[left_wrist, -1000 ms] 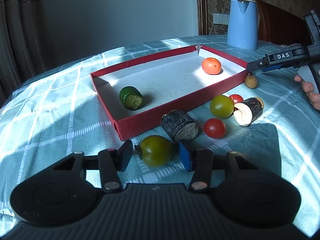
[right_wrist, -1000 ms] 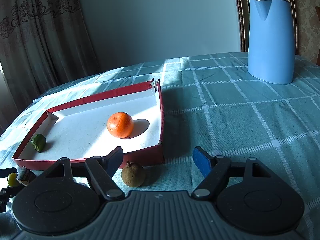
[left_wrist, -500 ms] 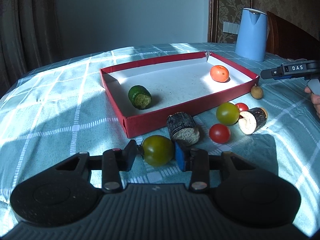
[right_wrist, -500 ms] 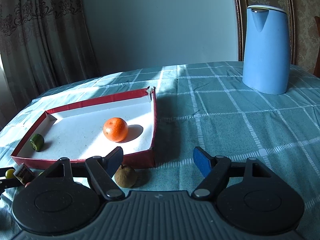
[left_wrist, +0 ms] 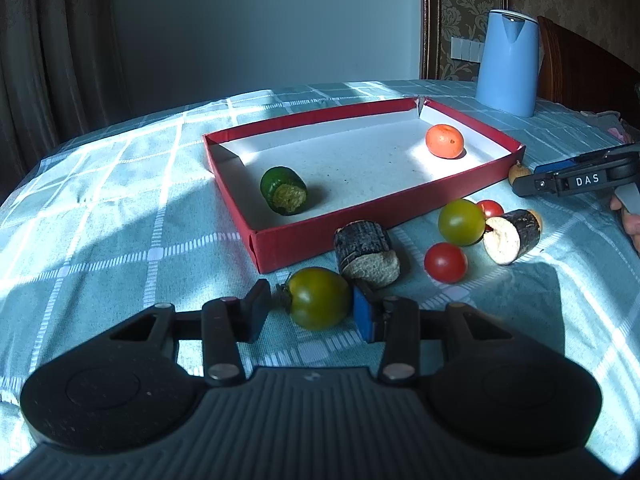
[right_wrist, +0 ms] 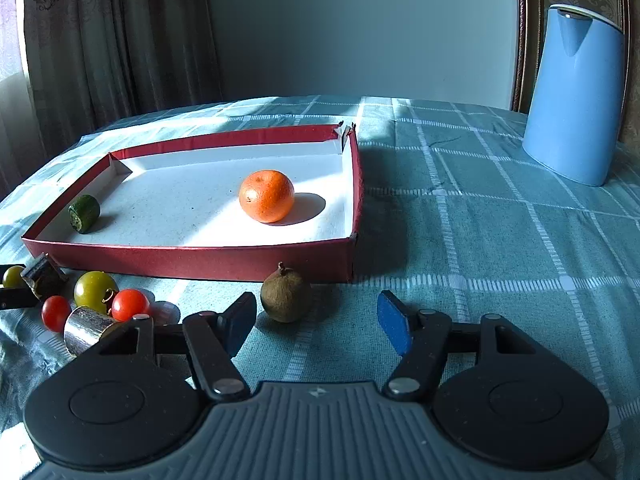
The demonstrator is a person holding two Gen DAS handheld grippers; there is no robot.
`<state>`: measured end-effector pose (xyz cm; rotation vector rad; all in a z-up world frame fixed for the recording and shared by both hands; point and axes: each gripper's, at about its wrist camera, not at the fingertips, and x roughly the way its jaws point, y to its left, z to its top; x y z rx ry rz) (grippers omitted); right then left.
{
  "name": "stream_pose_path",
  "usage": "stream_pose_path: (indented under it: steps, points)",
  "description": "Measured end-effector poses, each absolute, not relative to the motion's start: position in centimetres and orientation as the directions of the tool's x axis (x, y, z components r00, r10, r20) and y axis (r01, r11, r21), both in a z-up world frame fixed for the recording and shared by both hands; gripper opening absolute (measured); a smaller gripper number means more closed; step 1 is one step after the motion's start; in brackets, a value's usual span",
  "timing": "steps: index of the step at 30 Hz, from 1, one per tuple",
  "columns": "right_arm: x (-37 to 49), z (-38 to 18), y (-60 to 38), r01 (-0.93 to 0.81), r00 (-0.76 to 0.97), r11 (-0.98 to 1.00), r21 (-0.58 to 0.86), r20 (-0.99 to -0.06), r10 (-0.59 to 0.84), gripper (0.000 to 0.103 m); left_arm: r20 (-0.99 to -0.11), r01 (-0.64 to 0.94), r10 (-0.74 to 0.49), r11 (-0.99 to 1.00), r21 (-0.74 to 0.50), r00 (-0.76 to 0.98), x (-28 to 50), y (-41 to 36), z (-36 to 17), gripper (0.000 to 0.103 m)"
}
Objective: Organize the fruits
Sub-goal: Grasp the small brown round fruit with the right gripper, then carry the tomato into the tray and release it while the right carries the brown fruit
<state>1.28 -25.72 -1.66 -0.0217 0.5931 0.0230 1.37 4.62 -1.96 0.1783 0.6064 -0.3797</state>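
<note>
A red box [left_wrist: 320, 240] with a white floor holds an orange [left_wrist: 444, 141] and a green cucumber piece [left_wrist: 283, 196]. My left gripper [left_wrist: 310, 310] has its jaws around a green tomato [left_wrist: 318, 298] lying on the cloth; the right pad touches it and a small gap shows at the left pad. My right gripper [right_wrist: 316, 322] is open and empty just in front of a small brown fruit [right_wrist: 285, 297] by the box [right_wrist: 192, 258] front wall. The orange [right_wrist: 266, 196] and cucumber piece [right_wrist: 84, 213] also show there.
On the cloth by the box lie two dark eggplant pieces [left_wrist: 366, 254] [left_wrist: 514, 236], a second green tomato [left_wrist: 461, 222] and two red tomatoes [left_wrist: 445, 262] [left_wrist: 490, 209]. A blue kettle [right_wrist: 576, 96] stands at the far right. A wooden chair [left_wrist: 580, 68] is behind it.
My left gripper's jaws have narrowed around the green tomato. My right gripper has drawn back and swung left, so the tomatoes and an eggplant piece came into its view.
</note>
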Motion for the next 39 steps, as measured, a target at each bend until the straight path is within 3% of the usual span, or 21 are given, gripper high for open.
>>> stream_pose_path:
  steps: [1, 5, 7, 13, 21, 39]
  points:
    - [1.3, -1.7, -25.7, -0.028, 0.832, 0.999, -0.017, -0.555, 0.014, 0.051, -0.585, 0.394, -0.291, 0.917, 0.054, 0.757, 1.4, 4.6, -2.0, 0.044]
    - [1.1, -1.8, -25.2, -0.04, 0.837, 0.998, -0.045, -0.548, 0.009, 0.044, -0.584, 0.393, -0.288, 0.917, 0.06, 0.759, 1.4, 4.6, -2.0, 0.044]
    - [0.9, -1.8, -24.6, -0.061, 0.838, 0.996, -0.063, -0.545, 0.017, 0.035, -0.584, 0.393, -0.286, 0.917, 0.062, 0.76, 1.3, 4.6, -2.0, 0.044]
    - [0.6, -1.9, -23.3, -0.064, 0.85, 0.989, -0.136, -0.527, -0.017, 0.027, -0.58, 0.386, -0.274, 0.92, 0.075, 0.767, 1.1, 4.4, -2.0, 0.044]
    - [0.3, -1.8, -23.5, -0.041, 0.856, 0.991, -0.128, -0.516, -0.031, 0.027, -0.566, 0.363, -0.264, 0.929, 0.068, 0.781, 0.0, 4.3, -2.0, 0.034]
    - [-1.0, -1.3, -23.2, -0.003, 0.895, 0.989, -0.148, -0.442, -0.064, 0.027, -0.492, 0.25, -0.186, 0.966, 0.068, 0.851, -2.2, 4.4, -1.4, 0.033]
